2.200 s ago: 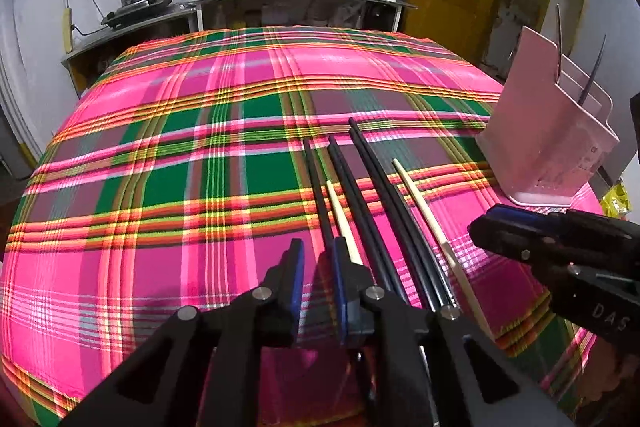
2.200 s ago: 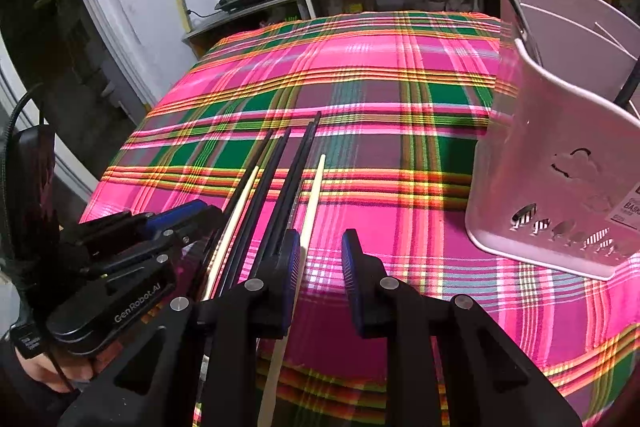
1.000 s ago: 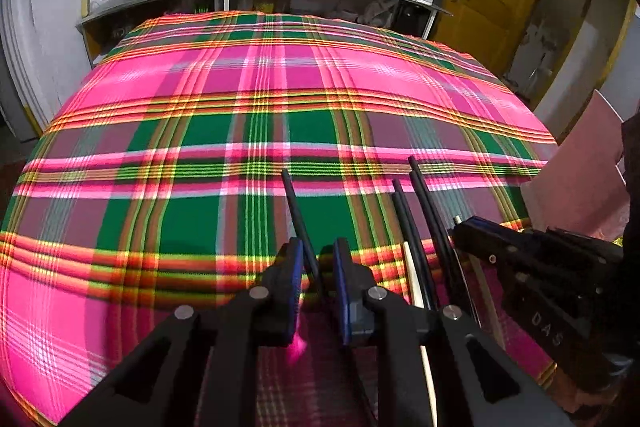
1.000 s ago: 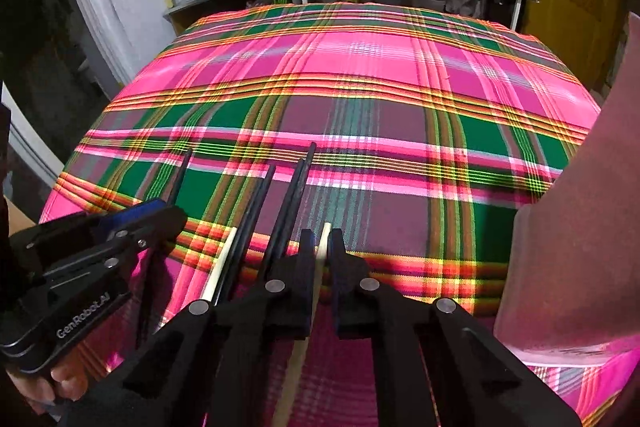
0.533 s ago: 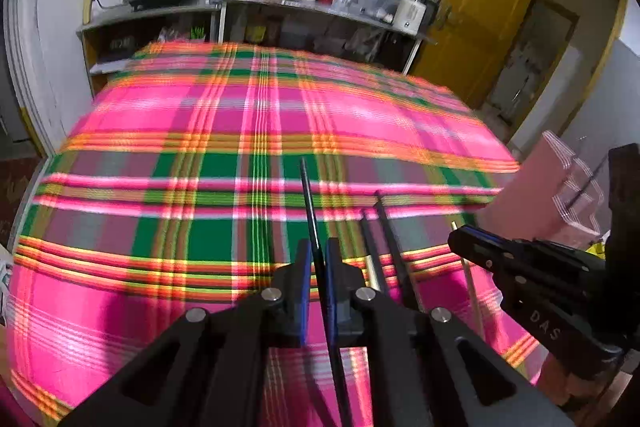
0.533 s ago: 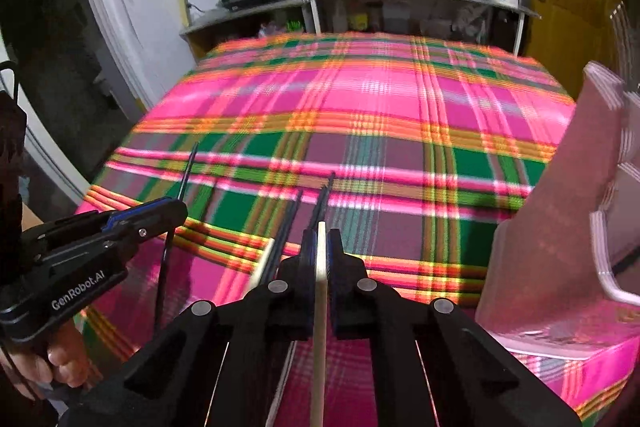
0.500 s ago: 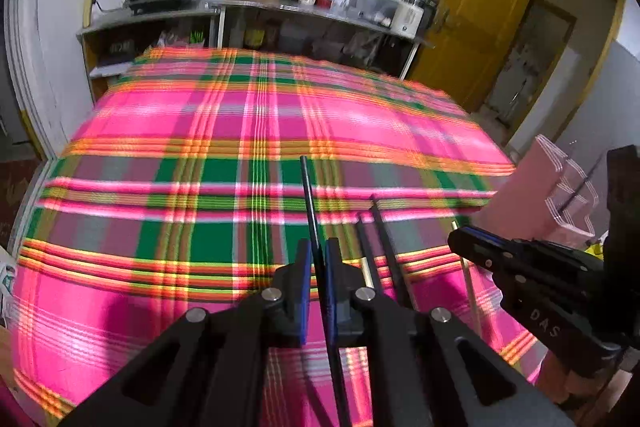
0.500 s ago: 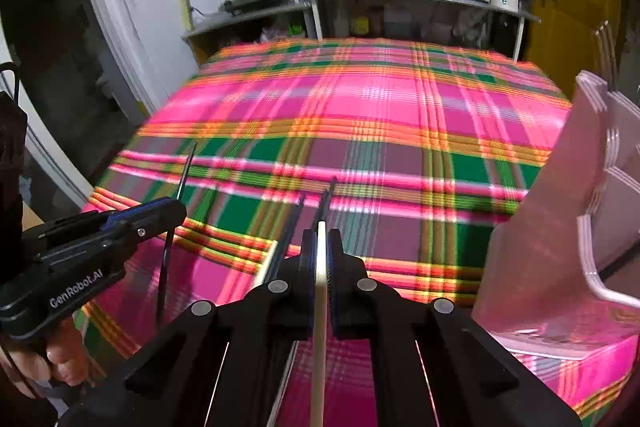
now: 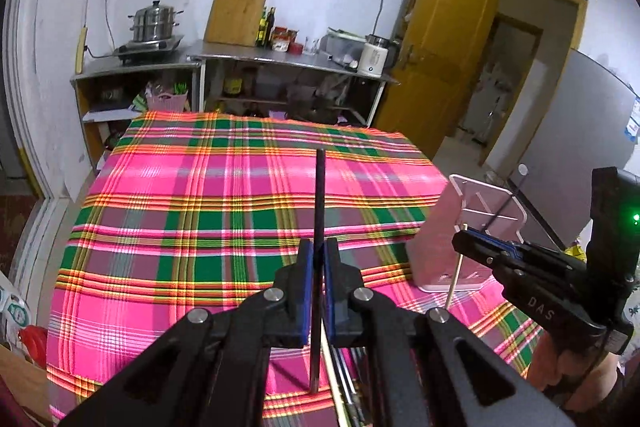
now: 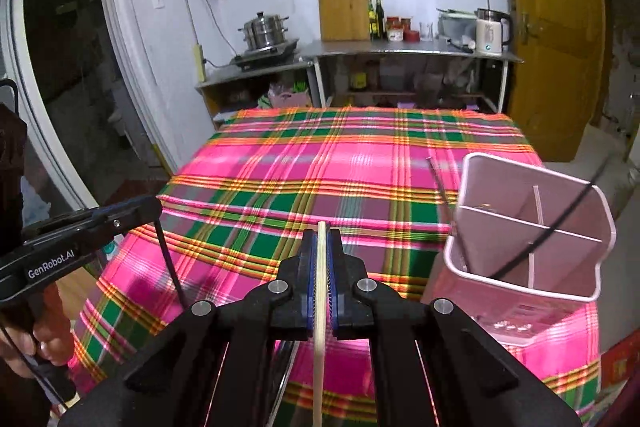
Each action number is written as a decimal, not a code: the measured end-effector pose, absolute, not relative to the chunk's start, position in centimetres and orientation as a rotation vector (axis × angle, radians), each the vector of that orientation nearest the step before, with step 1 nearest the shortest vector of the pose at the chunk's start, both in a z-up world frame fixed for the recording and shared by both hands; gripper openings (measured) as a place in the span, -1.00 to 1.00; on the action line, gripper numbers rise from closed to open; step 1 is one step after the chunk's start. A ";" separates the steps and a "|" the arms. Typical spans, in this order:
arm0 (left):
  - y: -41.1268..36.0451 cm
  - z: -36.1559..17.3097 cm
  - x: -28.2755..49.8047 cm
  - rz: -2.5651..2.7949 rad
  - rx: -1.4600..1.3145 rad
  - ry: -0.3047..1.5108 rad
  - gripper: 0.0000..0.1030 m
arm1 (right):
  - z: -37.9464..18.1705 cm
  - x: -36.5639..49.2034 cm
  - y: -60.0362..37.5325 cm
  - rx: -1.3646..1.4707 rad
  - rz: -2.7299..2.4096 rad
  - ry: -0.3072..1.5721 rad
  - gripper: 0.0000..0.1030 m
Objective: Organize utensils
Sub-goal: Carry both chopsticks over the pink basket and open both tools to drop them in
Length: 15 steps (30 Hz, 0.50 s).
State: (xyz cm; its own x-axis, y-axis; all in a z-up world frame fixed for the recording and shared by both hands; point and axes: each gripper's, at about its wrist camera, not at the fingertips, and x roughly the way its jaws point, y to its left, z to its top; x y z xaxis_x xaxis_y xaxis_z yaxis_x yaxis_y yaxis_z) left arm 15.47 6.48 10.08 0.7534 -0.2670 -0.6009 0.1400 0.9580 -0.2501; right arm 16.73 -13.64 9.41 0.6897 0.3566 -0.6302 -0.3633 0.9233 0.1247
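The plaid worktop (image 9: 168, 211) lay below me, the pink holder (image 10: 520, 251) standing at its right edge. My left claw (image 9: 315, 259) gripped a black chopstick (image 9: 320, 187); my right claw (image 10: 321, 259) pinched a pale chopstick (image 10: 320, 327), both lifted clear.

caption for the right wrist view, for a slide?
Right hand-held gripper shut on a pale chopstick above the plaid tablecloth, pink divided utensil holder to its right.
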 end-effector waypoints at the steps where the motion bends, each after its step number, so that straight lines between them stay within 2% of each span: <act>1: 6.4 10.4 15.2 -0.227 -0.192 0.676 -0.89 | 9.7 16.4 -13.9 -0.006 0.401 0.696 -0.91; 15: 3.8 13.9 13.7 -0.295 -0.188 0.637 -0.89 | 12.3 14.1 -17.6 0.041 0.372 0.626 -0.91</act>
